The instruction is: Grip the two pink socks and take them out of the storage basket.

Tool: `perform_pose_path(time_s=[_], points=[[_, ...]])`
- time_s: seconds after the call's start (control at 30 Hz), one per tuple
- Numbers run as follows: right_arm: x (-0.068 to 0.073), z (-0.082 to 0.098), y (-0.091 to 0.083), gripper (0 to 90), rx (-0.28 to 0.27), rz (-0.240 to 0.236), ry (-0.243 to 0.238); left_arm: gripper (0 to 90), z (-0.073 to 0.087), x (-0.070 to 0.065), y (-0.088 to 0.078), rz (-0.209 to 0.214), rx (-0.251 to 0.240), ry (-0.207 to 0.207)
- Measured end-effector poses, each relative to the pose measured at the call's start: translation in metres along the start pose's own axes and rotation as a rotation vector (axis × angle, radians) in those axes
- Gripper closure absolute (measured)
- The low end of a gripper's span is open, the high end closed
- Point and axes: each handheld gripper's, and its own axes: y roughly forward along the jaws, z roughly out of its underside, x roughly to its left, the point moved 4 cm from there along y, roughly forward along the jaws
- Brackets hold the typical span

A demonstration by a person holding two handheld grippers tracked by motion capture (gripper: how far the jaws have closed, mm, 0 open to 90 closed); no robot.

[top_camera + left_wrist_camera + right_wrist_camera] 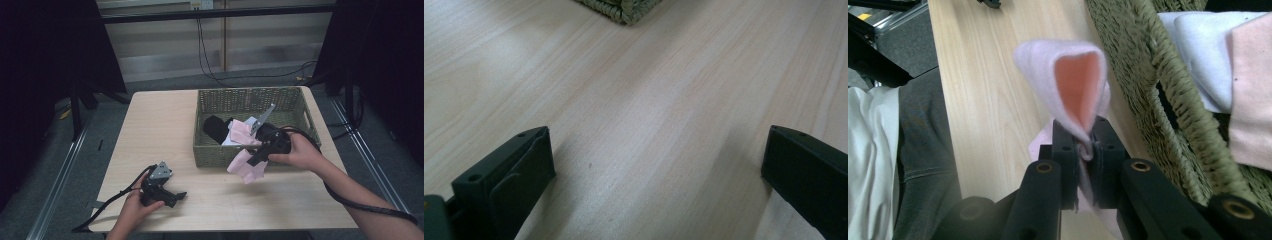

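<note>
My right gripper (256, 159) is shut on a pink cloth (245, 167), which hangs over the table just in front of the woven basket (220, 156). In the right gripper view the pink cloth (1079, 95) folds upward from between the closed jaws of the right gripper (1086, 145), with the basket wall (1168, 85) to the right. My left gripper (172, 197) rests low over the table's front left, held by a hand. Its jaws stand wide apart in the left gripper view, and the left gripper (656, 160) has only bare wood between them.
The green woven basket (621, 7) holds a black cloth (216, 127), a white cloth (1198, 55) and another pink cloth (242, 131). A cable trails from each gripper off the front edge. The light wooden table (155, 130) stretches left of the basket.
</note>
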Motion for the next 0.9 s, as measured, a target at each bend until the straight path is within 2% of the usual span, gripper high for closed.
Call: perform_pose_path(time_s=[0.2,0.43,0.9], points=[[-0.001,0.006,0.012,83.1,0.015,0.007,0.011,0.0,0.000,0.000,0.000,0.000,0.000,0.000],[0.000,0.012,0.027,82.2,0.034,-0.009,0.012,0.0,0.000,0.000,0.000,0.000,0.001,0.001],[0.001,0.020,0.044,80.6,0.060,-0.012,0.014,0.0,0.000,0.000,0.000,0.000,0.000,0.000]])
